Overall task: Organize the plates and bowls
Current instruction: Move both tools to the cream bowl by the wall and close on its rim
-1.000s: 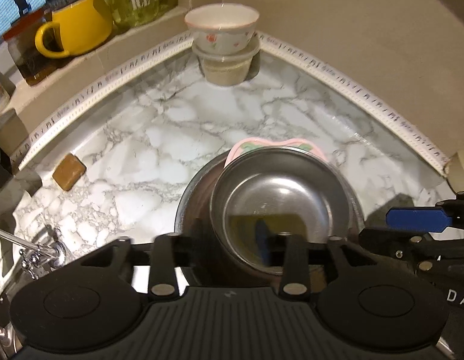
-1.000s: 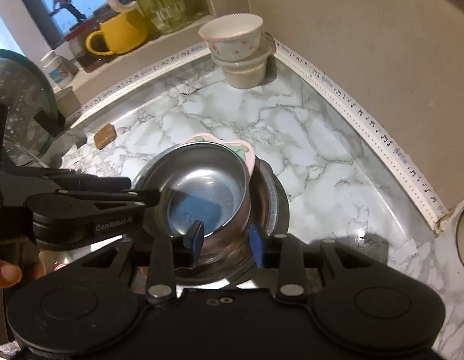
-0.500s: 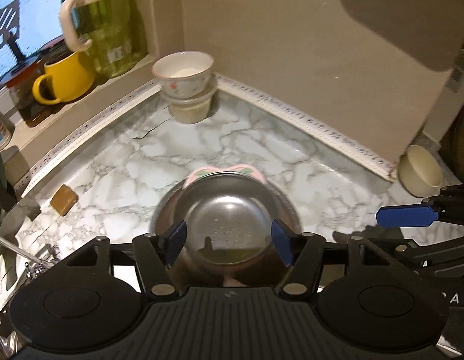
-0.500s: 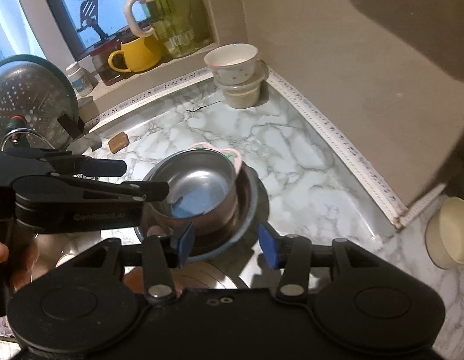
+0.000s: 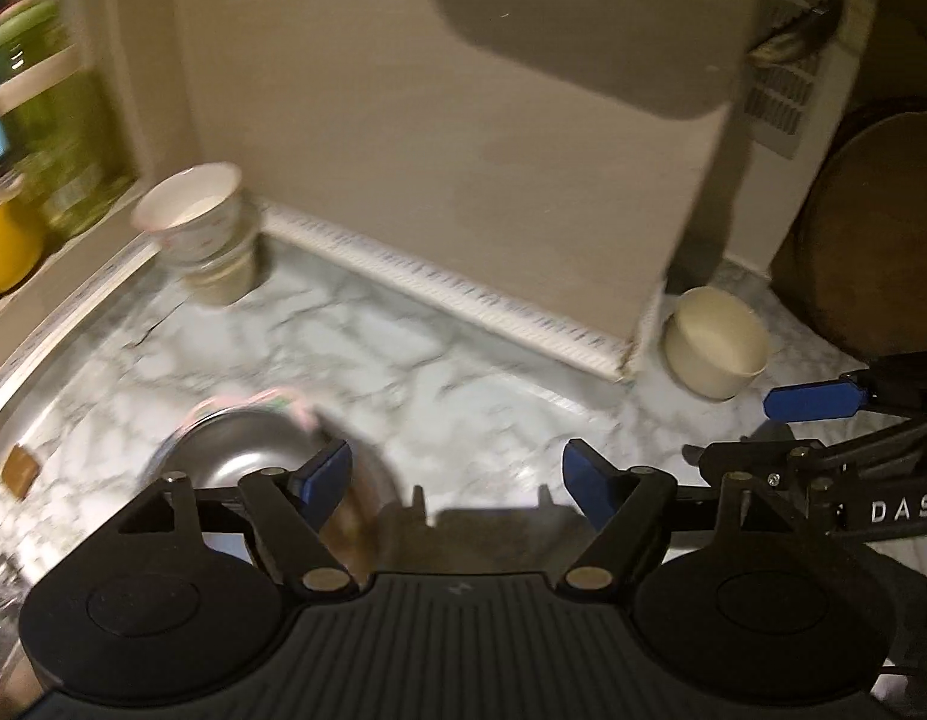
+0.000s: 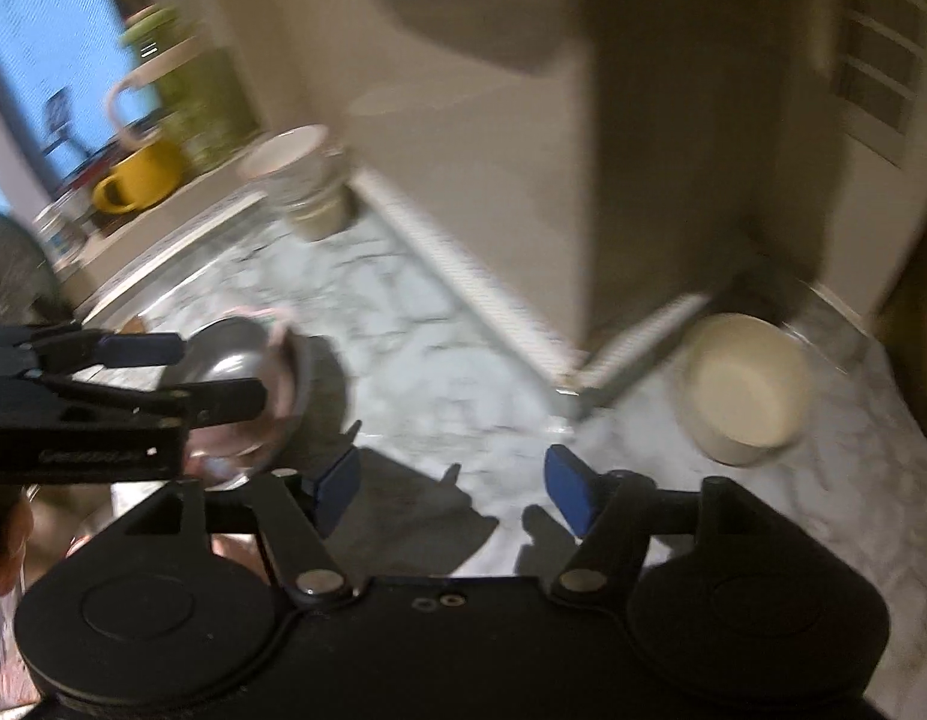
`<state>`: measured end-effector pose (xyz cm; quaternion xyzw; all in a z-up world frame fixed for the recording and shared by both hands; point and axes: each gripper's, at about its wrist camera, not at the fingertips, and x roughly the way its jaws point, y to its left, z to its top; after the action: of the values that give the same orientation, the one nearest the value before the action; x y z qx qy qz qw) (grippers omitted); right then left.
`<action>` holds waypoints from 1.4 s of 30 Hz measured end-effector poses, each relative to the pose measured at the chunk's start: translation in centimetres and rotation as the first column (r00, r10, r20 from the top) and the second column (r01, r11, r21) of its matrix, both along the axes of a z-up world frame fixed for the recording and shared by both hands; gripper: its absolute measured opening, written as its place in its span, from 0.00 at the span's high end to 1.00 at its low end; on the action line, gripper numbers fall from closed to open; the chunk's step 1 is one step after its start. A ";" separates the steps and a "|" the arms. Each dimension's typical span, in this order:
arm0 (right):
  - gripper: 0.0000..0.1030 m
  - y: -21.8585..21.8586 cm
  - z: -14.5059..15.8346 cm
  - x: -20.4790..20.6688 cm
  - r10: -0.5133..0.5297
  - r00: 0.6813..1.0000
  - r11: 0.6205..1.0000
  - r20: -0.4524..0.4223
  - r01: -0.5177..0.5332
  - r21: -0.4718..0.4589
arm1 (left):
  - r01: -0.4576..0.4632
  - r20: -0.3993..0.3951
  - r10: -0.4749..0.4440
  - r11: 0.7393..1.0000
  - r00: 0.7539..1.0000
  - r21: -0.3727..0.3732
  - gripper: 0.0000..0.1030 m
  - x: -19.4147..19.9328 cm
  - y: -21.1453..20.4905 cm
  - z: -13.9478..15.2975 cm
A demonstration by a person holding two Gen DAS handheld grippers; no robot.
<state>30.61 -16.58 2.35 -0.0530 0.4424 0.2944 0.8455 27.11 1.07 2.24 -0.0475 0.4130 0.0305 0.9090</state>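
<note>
A steel bowl [image 5: 241, 450] sits nested on a pink plate [image 5: 247, 403] and a dark plate on the marble counter, low left; it also shows in the right wrist view [image 6: 235, 360]. A cream bowl [image 5: 716, 343] stands alone at right, past the wall corner, and shows in the right wrist view [image 6: 745, 384]. Two stacked small bowls [image 5: 208, 240] sit in the far left corner. My left gripper [image 5: 457, 474] is open and empty over bare counter, right of the steel bowl. My right gripper [image 6: 450, 483] is open and empty, between the steel bowl and the cream bowl.
A yellow mug [image 6: 139, 180] and a green pitcher [image 6: 199, 102] stand on the window ledge. A brown soap bar [image 5: 20, 470] lies at left. A round wooden board [image 5: 871, 228] leans at far right. A wall corner [image 5: 631, 354] juts out onto the counter.
Both grippers have let go of the steel bowl, opened wide, pulled back and swung right. The cream bowl has come into fuller view. The frames are motion-blurred.
</note>
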 end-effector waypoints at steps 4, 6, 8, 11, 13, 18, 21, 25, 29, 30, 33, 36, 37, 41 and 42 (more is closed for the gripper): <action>0.19 -3.4 -0.5 2.0 -0.084 0.996 0.996 0.005 0.084 -0.011 | 0.036 0.007 -0.036 0.998 0.999 -0.059 0.25 2.3 -2.9 -0.7; 0.17 -4.9 -0.9 3.2 -0.120 0.993 0.993 0.005 0.120 -0.019 | 0.055 0.002 -0.055 0.995 0.998 -0.084 0.24 3.5 -4.5 -1.2; 0.15 -6.1 -1.5 4.5 -0.150 0.989 0.988 0.005 0.150 -0.034 | 0.067 -0.002 -0.067 0.993 0.998 -0.094 0.24 4.6 -6.0 -1.7; 0.12 -7.9 -2.7 6.7 -0.207 0.978 0.977 -0.009 0.206 -0.046 | 0.061 -0.013 -0.063 0.991 0.998 -0.117 0.24 6.4 -8.0 -2.7; 0.12 -9.0 -3.5 8.1 -0.239 0.971 0.970 -0.025 0.238 -0.044 | 0.054 -0.016 -0.057 0.989 0.998 -0.135 0.24 7.6 -9.2 -3.4; 0.13 -11.4 -5.1 11.1 -0.295 0.954 0.955 -0.053 0.294 -0.031 | 0.020 -0.030 -0.024 0.988 0.999 -0.151 0.24 10.5 -11.4 -5.4; 0.15 -12.3 -6.0 12.9 -0.318 0.945 0.948 -0.069 0.318 -0.022 | -0.003 -0.030 -0.001 0.988 1.000 -0.154 0.24 12.0 -12.4 -6.4; 0.28 -13.3 -7.4 15.3 -0.333 0.936 0.942 -0.113 0.334 -0.012 | -0.027 -0.040 0.021 0.988 0.999 -0.155 0.24 14.0 -13.9 -7.6; 0.35 -13.5 -8.6 16.7 -0.327 0.935 0.945 -0.136 0.327 -0.027 | -0.041 -0.055 0.033 0.989 0.998 -0.141 0.25 15.6 -15.1 -8.6; 0.40 -13.5 -8.8 17.0 -0.325 0.936 0.946 -0.135 0.324 -0.031 | -0.042 -0.056 0.034 0.990 0.998 -0.138 0.25 16.0 -15.4 -8.8; 0.47 -13.5 -9.3 17.8 -0.322 0.935 0.947 -0.146 0.321 -0.029 | -0.035 -0.061 0.027 0.991 0.998 -0.125 0.25 17.1 -16.1 -9.4; 0.58 -13.4 -9.7 18.5 -0.319 0.935 0.948 -0.151 0.317 -0.038 | -0.037 -0.062 0.030 0.992 0.998 -0.120 0.26 17.6 -16.4 -9.9; 0.61 -13.3 -9.9 18.6 -0.316 0.936 0.949 -0.155 0.313 -0.041 | -0.032 -0.057 0.025 0.992 0.998 -0.124 0.32 17.7 -16.5 -10.0; 0.70 -13.1 -10.3 19.3 -0.312 0.937 0.950 -0.155 0.309 -0.049 | -0.025 -0.077 0.016 0.993 0.997 -0.112 0.46 18.4 -17.0 -10.8; 0.73 -13.1 -10.3 19.3 -0.311 0.938 0.950 -0.155 0.307 -0.050 | -0.023 -0.079 0.014 0.994 0.997 -0.108 0.47 18.5 -17.2 -10.9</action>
<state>49.94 -29.68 -7.94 0.0305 0.5157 0.1557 0.8420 45.58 -16.09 -8.62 -0.0995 0.4486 0.0182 0.8880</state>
